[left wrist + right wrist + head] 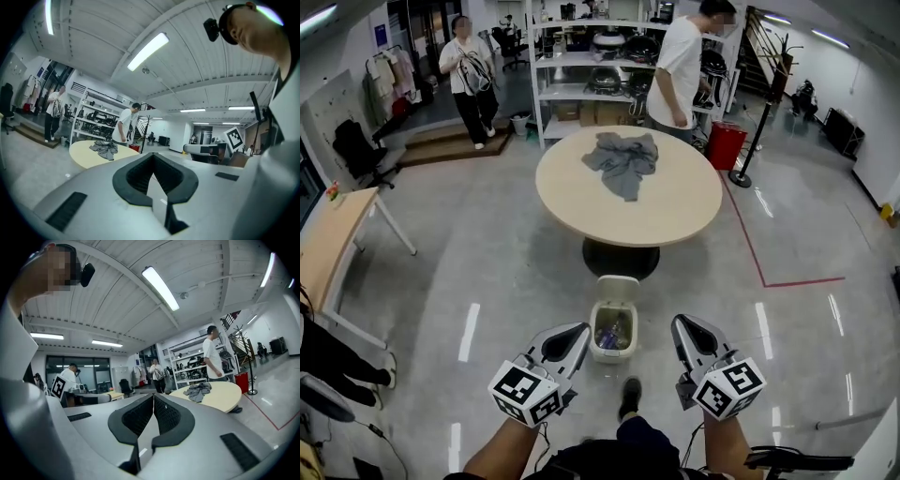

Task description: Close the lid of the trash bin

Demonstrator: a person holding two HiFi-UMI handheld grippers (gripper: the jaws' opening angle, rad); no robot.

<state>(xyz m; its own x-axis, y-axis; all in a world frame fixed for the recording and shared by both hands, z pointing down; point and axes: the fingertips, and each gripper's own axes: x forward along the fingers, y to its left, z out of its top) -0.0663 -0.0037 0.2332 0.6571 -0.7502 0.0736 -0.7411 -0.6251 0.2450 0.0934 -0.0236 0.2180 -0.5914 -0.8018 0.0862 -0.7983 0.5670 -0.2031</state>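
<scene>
A small white trash bin (613, 352) stands on the floor just in front of the round table's dark base, with its lid (617, 288) tipped up at the far side and rubbish showing inside. My left gripper (566, 341) hovers to the bin's left and my right gripper (692, 337) to its right, neither touching it. Both are shut on nothing. Each gripper view looks up and across the room, so the bin is out of sight there; the left gripper (152, 156) and right gripper (153, 397) have their jaws pressed together.
The round beige table (675, 202) carries a crumpled grey cloth (622, 161). A person in a white shirt (680, 70) stands behind it by metal shelves (581, 66), near a red bin (725, 145). Another person (472, 75) stands far left. A desk (328, 244) is at left.
</scene>
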